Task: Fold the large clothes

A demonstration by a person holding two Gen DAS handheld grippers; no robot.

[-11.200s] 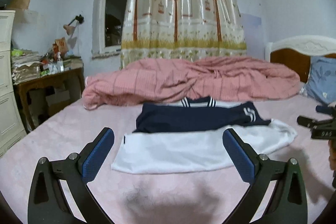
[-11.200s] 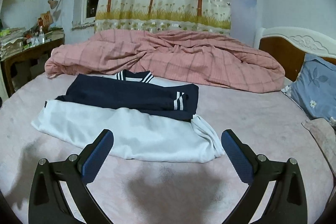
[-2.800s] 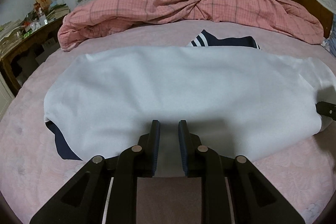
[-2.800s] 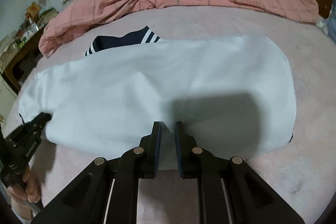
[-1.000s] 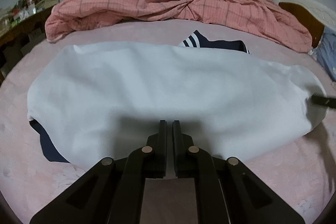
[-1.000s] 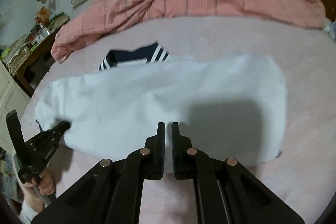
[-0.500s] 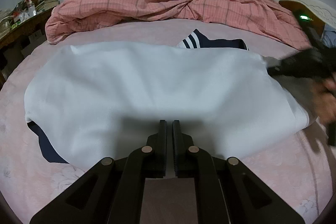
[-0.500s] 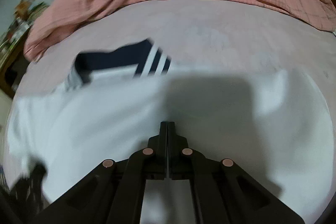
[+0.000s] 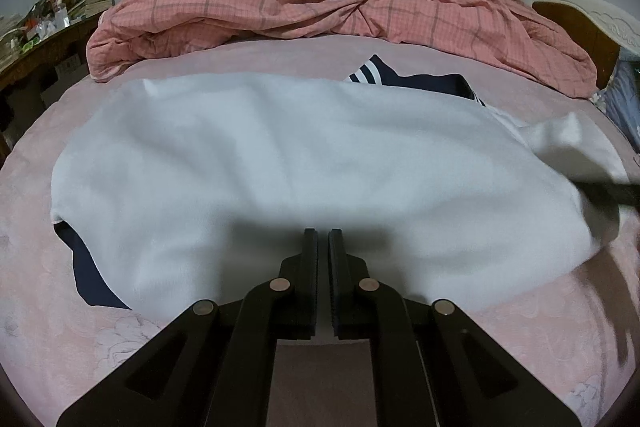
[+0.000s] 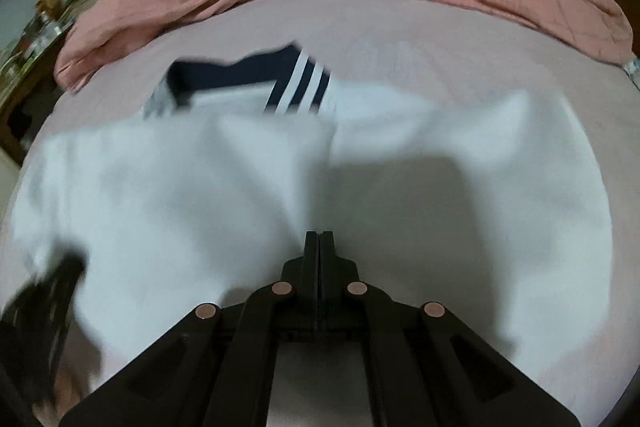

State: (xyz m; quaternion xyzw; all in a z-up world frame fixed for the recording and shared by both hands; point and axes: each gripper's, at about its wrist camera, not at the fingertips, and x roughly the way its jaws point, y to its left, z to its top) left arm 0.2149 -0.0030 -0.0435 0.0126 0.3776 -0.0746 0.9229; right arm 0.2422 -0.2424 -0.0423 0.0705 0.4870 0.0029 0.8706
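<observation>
Left claw closed over white garment; no legible writing

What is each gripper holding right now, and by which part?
Both the left gripper and the right gripper are shut over the white garment. Whether either pinches cloth cannot be told.

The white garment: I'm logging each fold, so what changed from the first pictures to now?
The white garment was folded away from the camera, over the navy part, which now shows only at the far edge and near-left corner. Both grippers, left gripper and right gripper, went from wide open to shut. The pink plaid quilt stayed heaped behind.
</observation>
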